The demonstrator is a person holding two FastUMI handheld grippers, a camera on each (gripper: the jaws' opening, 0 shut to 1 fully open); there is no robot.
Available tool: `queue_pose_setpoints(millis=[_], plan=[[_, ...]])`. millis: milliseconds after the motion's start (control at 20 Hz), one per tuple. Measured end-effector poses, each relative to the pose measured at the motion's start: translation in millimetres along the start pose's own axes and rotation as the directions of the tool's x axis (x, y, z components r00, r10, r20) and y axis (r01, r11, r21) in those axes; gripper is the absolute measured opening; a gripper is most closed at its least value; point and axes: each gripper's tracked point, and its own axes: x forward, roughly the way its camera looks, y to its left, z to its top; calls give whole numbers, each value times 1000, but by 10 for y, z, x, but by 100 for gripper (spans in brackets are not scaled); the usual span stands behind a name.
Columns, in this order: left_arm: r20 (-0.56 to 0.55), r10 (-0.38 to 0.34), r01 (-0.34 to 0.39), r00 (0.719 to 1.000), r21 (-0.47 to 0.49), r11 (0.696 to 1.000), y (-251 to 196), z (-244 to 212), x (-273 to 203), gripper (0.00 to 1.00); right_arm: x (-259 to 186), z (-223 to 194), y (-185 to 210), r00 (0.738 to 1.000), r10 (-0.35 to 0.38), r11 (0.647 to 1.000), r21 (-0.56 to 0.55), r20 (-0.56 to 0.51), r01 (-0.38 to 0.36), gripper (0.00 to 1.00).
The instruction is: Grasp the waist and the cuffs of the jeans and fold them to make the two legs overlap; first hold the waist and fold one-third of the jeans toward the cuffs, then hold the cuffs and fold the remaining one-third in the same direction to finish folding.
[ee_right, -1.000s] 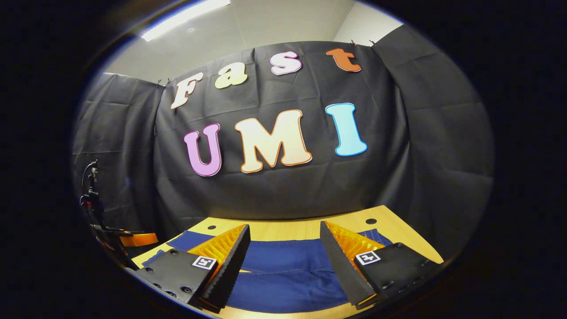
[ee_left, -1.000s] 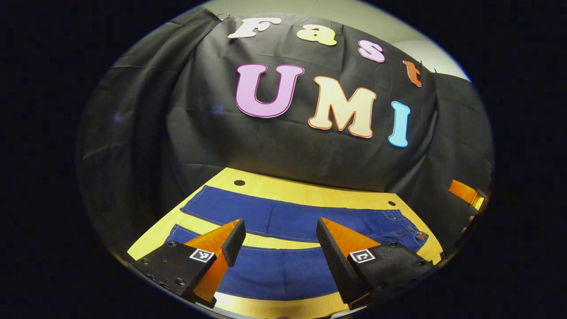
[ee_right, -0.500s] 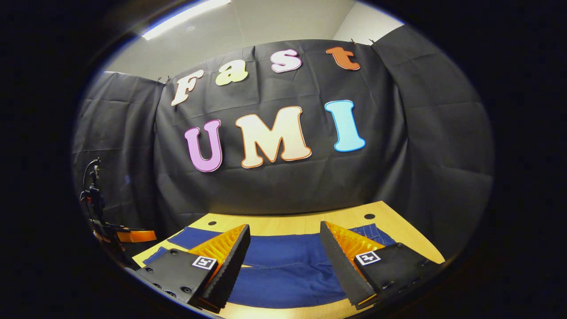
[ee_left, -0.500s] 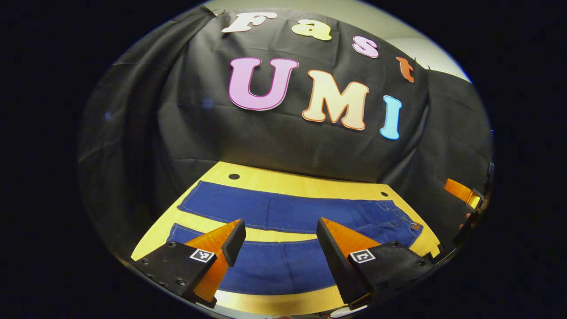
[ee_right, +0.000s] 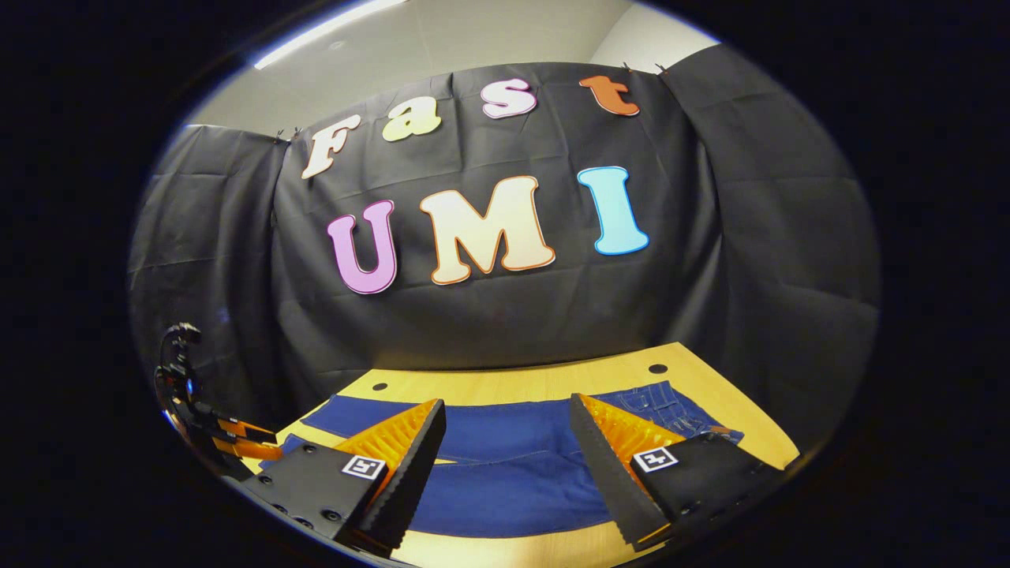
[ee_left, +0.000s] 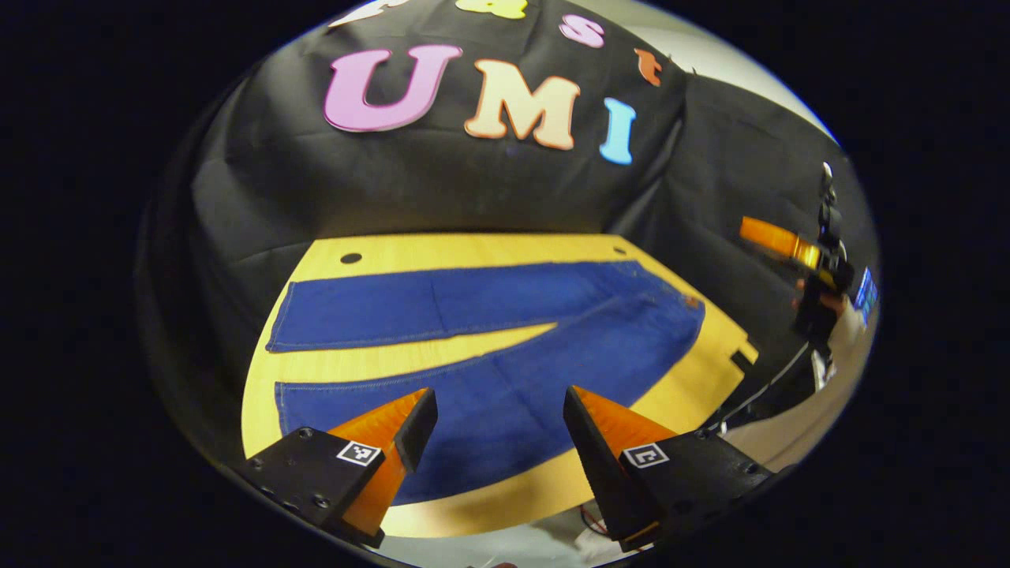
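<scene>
Jeans point(ee_left: 505, 347) of deep blue denim lie flat and unfolded on a pale wooden tabletop point(ee_left: 473, 246), the two legs spread in a narrow V with bare wood between them, the waist toward the right in the left gripper view. Light stitching lines the seams and cuffs. Two small dark round holes mark the tabletop's far edge. The left gripper point(ee_left: 499, 406) hangs above the near leg, fingers spread wide and holding nothing. The right gripper point(ee_right: 507, 414), wedge-shaped and ribbed inside, hovers likewise spread over the cloth.
</scene>
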Motion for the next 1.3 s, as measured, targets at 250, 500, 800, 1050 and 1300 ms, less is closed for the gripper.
queue_pose_setpoints(millis=[250, 500, 800, 1050, 1300], plan=[[-200, -69, 89, 977, 91, 992, 246, -615, -81, 95, -28, -170, -65, 998, -21, 1000, -24, -66, 20, 98], [-379, -94, 151, 921, 124, 981, 502, -1111, -138, 96, -5, -386, -121, 990, -15, 998, -55, -141, 7, 98], [-494, -77, 160, 866, 127, 979, 698, -1366, -151, 96, -28, -607, -208, 980, -40, 994, -108, -195, 19, 98], [-554, -46, 202, 832, 224, 953, 705, -1452, -159, 95, -60, -673, -324, 976, -69, 995, -90, -205, 52, 98], [-614, -13, 245, 789, 294, 924, 835, -1589, -150, 92, -105, -649, -454, 974, -103, 992, -93, -202, 85, 98]])
